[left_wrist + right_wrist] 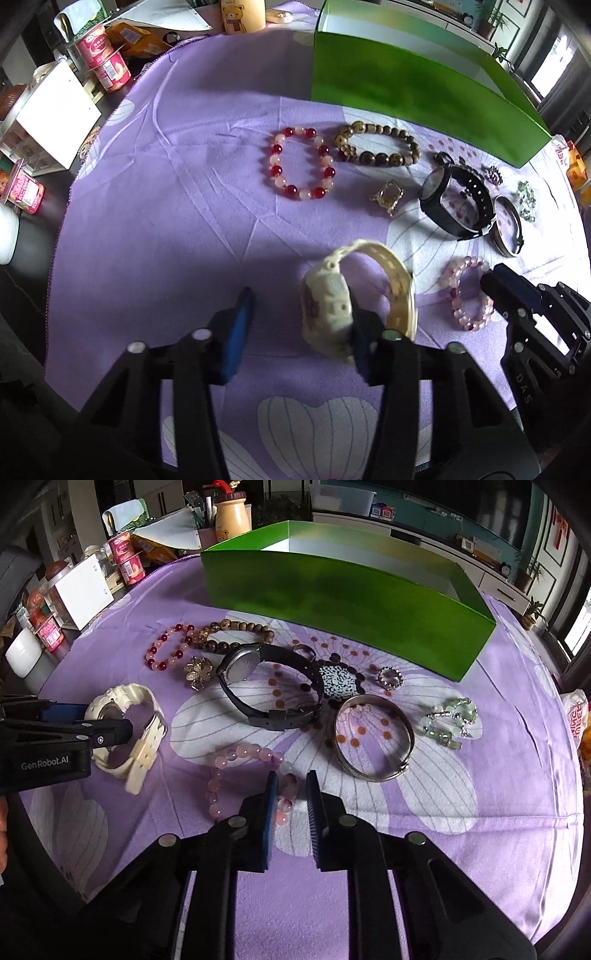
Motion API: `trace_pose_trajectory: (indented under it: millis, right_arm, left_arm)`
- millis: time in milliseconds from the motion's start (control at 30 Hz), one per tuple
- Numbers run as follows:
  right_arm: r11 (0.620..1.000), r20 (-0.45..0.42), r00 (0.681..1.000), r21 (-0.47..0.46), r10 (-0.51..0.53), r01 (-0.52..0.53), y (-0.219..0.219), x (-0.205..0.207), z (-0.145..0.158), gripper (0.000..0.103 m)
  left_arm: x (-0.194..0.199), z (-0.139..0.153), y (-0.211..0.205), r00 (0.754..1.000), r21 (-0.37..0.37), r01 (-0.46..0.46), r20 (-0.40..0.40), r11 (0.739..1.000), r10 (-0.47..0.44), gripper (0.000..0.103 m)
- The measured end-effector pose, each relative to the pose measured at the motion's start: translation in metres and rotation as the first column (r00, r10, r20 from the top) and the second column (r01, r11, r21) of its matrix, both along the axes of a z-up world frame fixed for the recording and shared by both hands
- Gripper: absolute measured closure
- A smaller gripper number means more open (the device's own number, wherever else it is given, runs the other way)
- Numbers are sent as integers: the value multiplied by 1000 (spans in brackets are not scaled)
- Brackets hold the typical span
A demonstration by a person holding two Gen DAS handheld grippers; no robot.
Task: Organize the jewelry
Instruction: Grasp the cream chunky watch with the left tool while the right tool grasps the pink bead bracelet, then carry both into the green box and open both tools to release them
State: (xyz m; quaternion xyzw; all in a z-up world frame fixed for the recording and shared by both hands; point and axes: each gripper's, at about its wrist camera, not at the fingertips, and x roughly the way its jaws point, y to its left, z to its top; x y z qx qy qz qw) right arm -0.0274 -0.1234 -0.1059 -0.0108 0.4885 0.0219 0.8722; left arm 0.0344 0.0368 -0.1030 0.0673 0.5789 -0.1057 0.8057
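Left tongs [295, 325] spread wide, right finger threaded through cream watch [354, 295] strap loop; right tongs [291, 794] narrowly parted, straddling pink bead bracelet [247, 775], not clamped.

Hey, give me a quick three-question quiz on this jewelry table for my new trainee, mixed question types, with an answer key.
1. True or false: the left gripper is shut on the black watch.
2. Multiple choice: the right gripper has its fingers around which item? A) silver bangle B) pink bead bracelet C) green bead bracelet
3. Fill in: the box behind the jewelry is ____ in colour.

Key: 1 false, it is open, one finger through the white watch strap; 2 B; 3 green.
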Motion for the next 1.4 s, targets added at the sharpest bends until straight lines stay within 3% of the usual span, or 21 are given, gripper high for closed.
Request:
trace_pose_trajectory:
  millis: [33,100,300,700,1400]
  right_arm:
    - [1000,6,1000,-11,3,-3,1,1,0,94]
    - [1000,17,1000,-14,9,-9,2,1,0,96]
    - [999,67,998,43,11,-14,-6,-11,10,96]
    - [1000,197,980,9,15,-17,-13,-22,58,96]
    - [998,267,962,16,-60,58,-43,-22,92,96]
  left_arm:
    - [-1,0,0,1000,5,2,6,1000,-3,65]
    - [-1,1,0,1000,1,6,13,1000,-6,79]
    - [-5,3,6,999,-17,4,32,1000,-3,86]
    - [-6,34,-6,992,-78,47,117,996,-38,86]
    - [2,65,-29,982,-132,123,160,984,-101,86]
